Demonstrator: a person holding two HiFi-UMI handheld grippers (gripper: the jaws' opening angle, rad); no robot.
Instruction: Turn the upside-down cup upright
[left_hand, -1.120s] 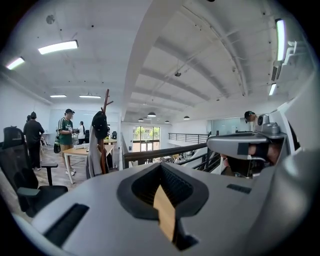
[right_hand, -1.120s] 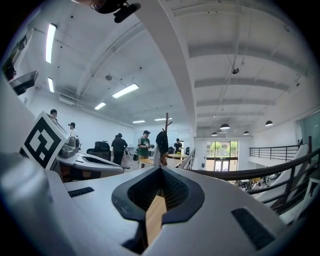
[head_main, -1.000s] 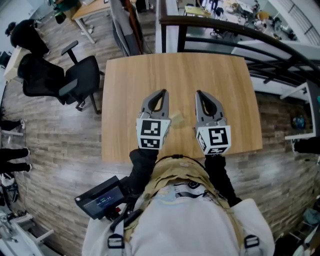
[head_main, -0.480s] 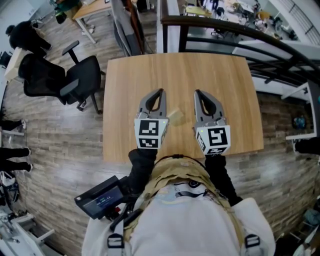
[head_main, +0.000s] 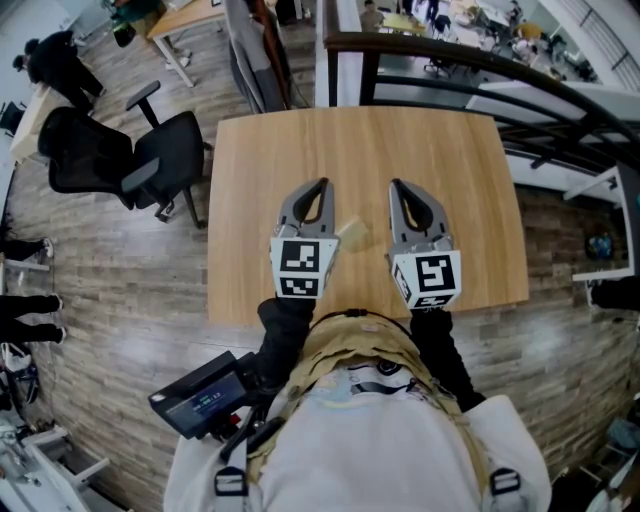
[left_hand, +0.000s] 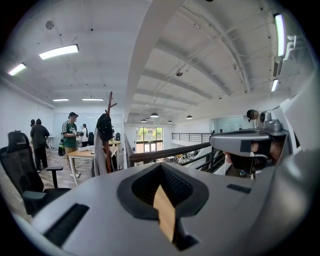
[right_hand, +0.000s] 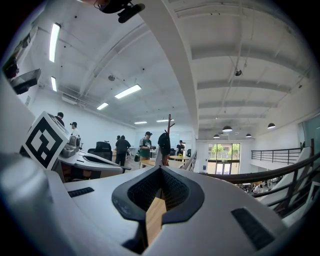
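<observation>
No cup shows in any view. My left gripper (head_main: 322, 186) and right gripper (head_main: 396, 186) hang side by side over the near half of the wooden table (head_main: 360, 140), both pointing away from me. Each gripper's jaws meet at the tip, with nothing held between them. In the left gripper view the left gripper (left_hand: 160, 166) points out level across the room, and only a sliver of table wood shows through the gap behind its tips. The right gripper view shows the right gripper (right_hand: 161, 169) in the same way.
A small pale patch (head_main: 350, 232) lies on the table between the two grippers. A black office chair (head_main: 150, 160) stands left of the table. A dark railing (head_main: 480, 65) runs behind it and to the right. People stand far off at desks.
</observation>
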